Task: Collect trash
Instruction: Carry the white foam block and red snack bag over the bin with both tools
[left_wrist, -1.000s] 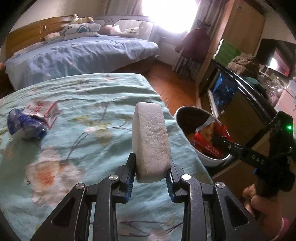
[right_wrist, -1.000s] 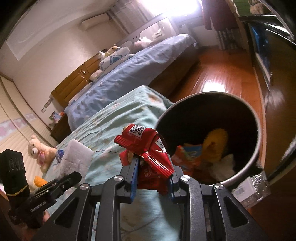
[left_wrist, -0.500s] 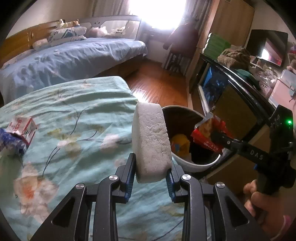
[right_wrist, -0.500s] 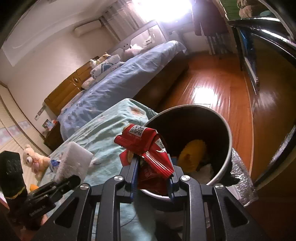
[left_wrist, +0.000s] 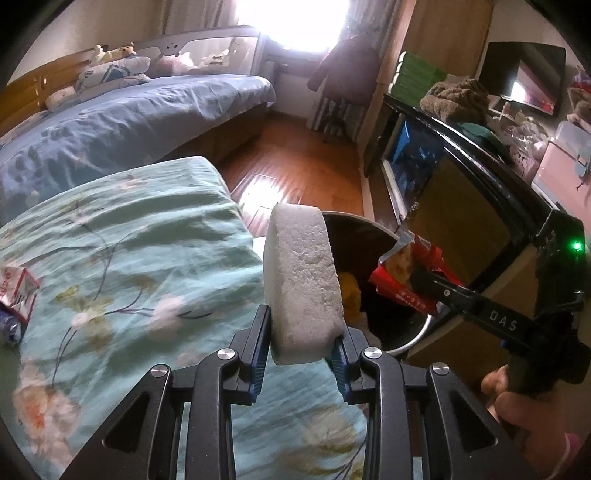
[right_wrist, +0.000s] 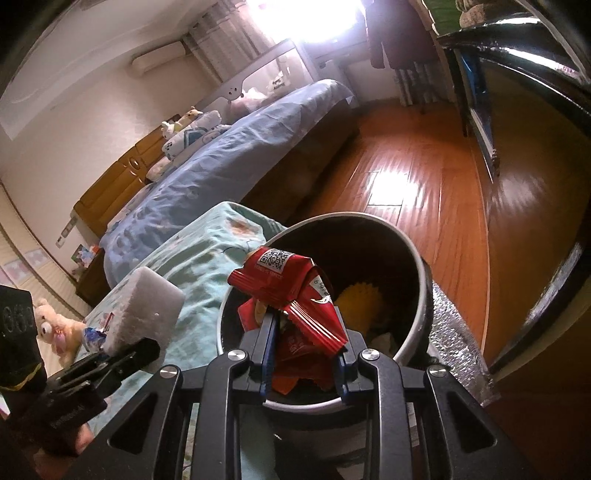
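My left gripper (left_wrist: 300, 356) is shut on a white foam block (left_wrist: 301, 284), held upright over the bed's edge beside the trash bin (left_wrist: 406, 345). The block also shows in the right wrist view (right_wrist: 142, 308). My right gripper (right_wrist: 306, 360) is shut on a crumpled red snack wrapper (right_wrist: 295, 291) and holds it over the open bin (right_wrist: 417, 258). The wrapper also shows in the left wrist view (left_wrist: 406, 273). Yellow trash (right_wrist: 360, 308) and paper lie inside the bin.
A teal floral bedspread (left_wrist: 129, 240) lies left of the bin, with a small red-and-white carton (left_wrist: 18, 291) at its far left. A black glass cabinet (left_wrist: 461, 192) stands right of the bin. Wooden floor (right_wrist: 406, 192) and a blue bed (left_wrist: 129, 118) lie beyond.
Both grippers have moved toward the bin. The wrapper now hangs over the bin's opening and the foam block is nearer its rim. The carton has slid to the left edge of view.
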